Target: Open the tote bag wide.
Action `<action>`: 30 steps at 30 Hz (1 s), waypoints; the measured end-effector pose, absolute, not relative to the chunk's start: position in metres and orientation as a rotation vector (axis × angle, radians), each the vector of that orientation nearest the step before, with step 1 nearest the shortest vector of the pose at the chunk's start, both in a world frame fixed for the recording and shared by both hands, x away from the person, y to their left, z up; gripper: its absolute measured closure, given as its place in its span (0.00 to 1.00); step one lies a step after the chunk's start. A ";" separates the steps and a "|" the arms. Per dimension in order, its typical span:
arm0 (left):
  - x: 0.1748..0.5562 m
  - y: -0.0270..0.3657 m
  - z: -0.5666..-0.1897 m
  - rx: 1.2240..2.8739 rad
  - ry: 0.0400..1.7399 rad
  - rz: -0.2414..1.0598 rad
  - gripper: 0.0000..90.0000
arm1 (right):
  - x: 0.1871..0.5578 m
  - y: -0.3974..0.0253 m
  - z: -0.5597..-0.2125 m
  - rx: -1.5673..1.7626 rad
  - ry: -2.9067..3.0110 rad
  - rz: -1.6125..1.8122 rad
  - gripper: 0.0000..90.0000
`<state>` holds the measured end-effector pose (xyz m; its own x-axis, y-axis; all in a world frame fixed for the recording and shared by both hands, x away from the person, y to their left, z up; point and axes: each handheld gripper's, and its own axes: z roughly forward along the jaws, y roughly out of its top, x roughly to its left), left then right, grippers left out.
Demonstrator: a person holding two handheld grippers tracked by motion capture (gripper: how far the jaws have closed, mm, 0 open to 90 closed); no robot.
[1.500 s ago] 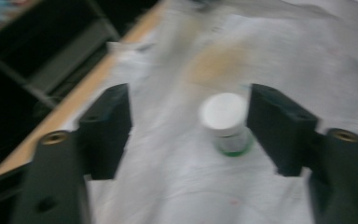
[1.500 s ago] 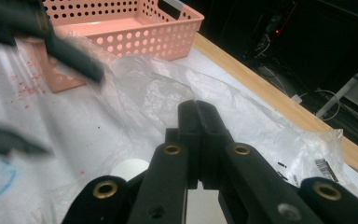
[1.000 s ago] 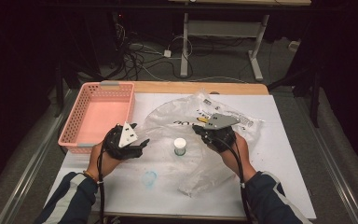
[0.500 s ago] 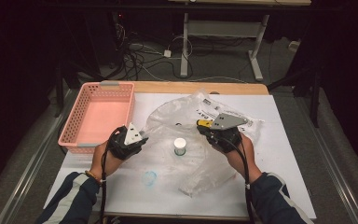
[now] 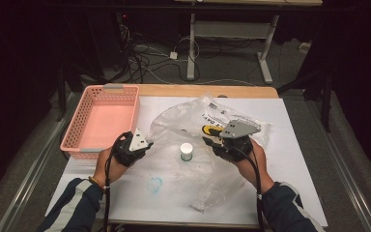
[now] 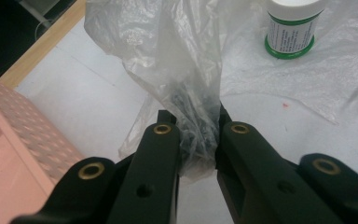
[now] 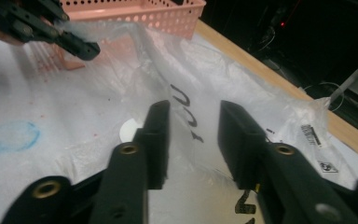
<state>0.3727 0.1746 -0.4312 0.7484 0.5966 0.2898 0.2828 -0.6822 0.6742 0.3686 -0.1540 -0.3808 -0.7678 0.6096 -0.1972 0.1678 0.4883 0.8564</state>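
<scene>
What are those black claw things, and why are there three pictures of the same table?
A person sits at a table and holds a grabbing tool in each hand. One picture comes from a camera high above the table. The other two come from small cameras riding on the tools, looking along their black jaws.

On the white table lie a pink basket, a big clear plastic bag, a small white-capped bottle and a blue circle mark.

The left gripper is shut on a bunched edge of the bag. The right gripper is open, with the bag's film lying between its jaws.
</scene>
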 end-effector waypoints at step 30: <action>0.371 0.169 -0.437 2.360 0.635 0.666 0.95 | 0.299 -0.179 -0.456 0.414 2.706 1.018 0.24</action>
